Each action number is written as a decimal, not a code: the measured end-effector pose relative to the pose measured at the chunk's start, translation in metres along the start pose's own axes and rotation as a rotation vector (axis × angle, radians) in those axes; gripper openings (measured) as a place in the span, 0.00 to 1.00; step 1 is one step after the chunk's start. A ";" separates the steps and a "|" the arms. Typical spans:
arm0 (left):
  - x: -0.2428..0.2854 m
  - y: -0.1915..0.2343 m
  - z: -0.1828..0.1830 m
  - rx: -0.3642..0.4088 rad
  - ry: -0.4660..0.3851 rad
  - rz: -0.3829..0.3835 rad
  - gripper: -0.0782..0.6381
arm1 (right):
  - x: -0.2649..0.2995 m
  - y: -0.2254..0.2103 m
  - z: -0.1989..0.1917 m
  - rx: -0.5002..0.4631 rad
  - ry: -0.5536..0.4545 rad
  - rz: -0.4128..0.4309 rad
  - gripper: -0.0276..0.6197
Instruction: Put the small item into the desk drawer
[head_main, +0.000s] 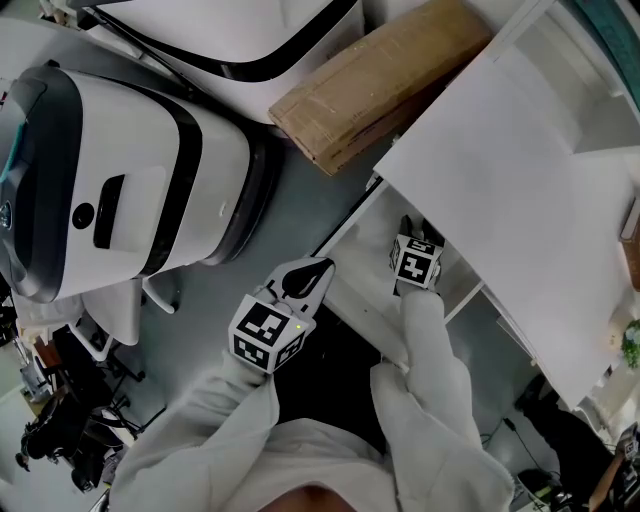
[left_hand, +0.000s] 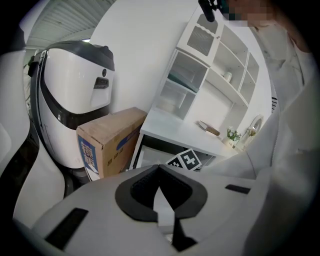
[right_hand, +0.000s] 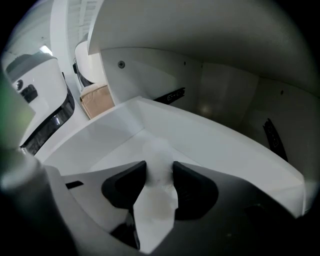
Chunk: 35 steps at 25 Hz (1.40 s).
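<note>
Right tongs (right_hand: 159, 172), clamped on the small pale item (right_hand: 157, 150), hang over the open desk drawer (right_hand: 215, 142) near its inner corner; left tongs (head_main: 318, 270), closed and empty, wait beside its outer edge. Placing seems underway: next, likely, a gentle release.

Smooth matt drawer (right_hand: 115, 135), rough cardboard box (head_main: 380, 75)

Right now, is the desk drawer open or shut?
Open. The drawer sticks out under the desktop, white inside showing, right tool holding the small item over it.
</note>
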<state>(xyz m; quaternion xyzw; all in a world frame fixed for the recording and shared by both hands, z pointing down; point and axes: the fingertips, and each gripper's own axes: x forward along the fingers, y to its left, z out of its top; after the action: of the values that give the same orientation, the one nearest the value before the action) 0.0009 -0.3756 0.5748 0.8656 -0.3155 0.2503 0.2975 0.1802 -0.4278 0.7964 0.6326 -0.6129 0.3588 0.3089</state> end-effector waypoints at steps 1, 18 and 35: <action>-0.001 0.001 -0.001 -0.002 -0.002 0.004 0.13 | 0.001 0.000 -0.002 -0.005 0.005 -0.006 0.32; -0.026 0.009 -0.016 -0.052 -0.037 0.056 0.13 | 0.004 -0.002 -0.006 -0.012 0.035 -0.037 0.43; -0.054 -0.023 -0.018 -0.038 -0.120 0.086 0.13 | -0.069 0.023 -0.006 0.081 -0.057 0.208 0.52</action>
<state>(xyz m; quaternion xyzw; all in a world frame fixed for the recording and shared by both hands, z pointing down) -0.0242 -0.3277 0.5454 0.8589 -0.3743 0.2043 0.2837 0.1579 -0.3854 0.7413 0.5873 -0.6688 0.3955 0.2266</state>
